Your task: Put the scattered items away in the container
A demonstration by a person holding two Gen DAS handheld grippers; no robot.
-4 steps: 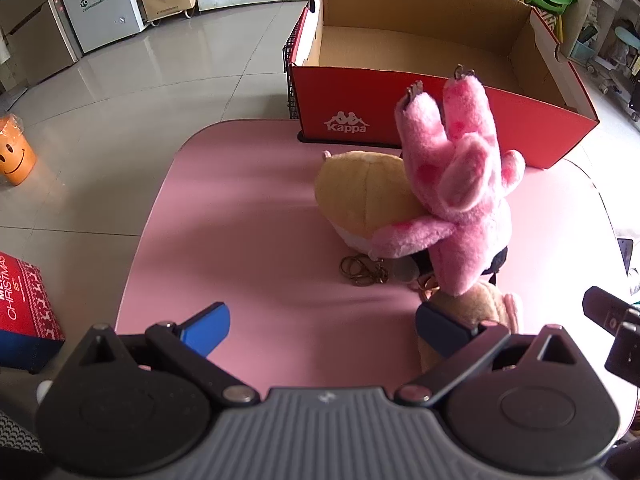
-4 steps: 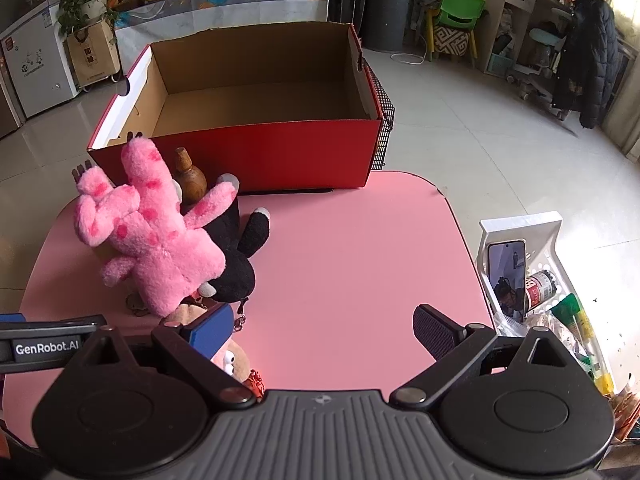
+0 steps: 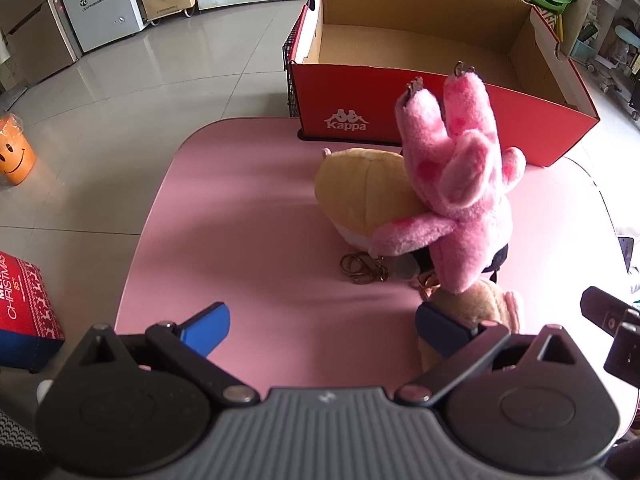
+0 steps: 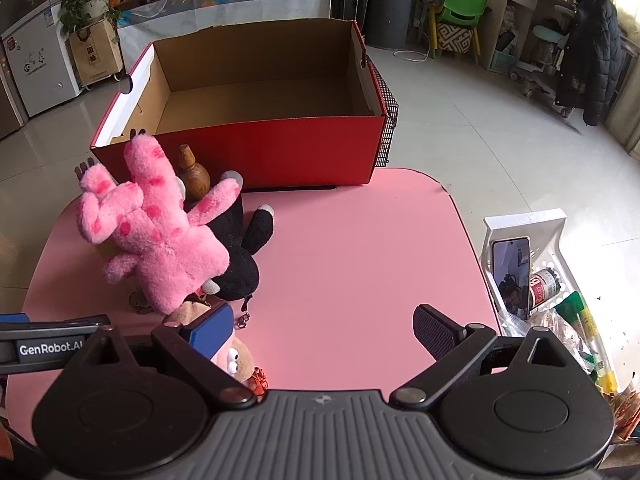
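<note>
A pile of plush toys lies on the pink table (image 3: 248, 216) in front of an empty red shoe box (image 3: 420, 32) (image 4: 256, 80). On top is a pink spotted plush (image 3: 460, 184) (image 4: 160, 240). Under it sit a tan round plush (image 3: 360, 196), a black plush (image 4: 240, 256), a brown gourd (image 4: 194, 174) and a small beige plush (image 3: 480, 300) (image 4: 236, 356) near the front edge. Metal clasps (image 3: 362, 268) lie beside them. My left gripper (image 3: 320, 328) is open over the near table, its right finger by the beige plush. My right gripper (image 4: 320, 330) is open, nothing between its fingers.
A white bin (image 4: 532, 256) with a phone and bottles stands right of the table. On the floor at the left are a red Christmas box (image 3: 24, 304) and an orange smiley cup (image 3: 14, 156). A black wire basket (image 4: 386, 100) stands behind the shoe box.
</note>
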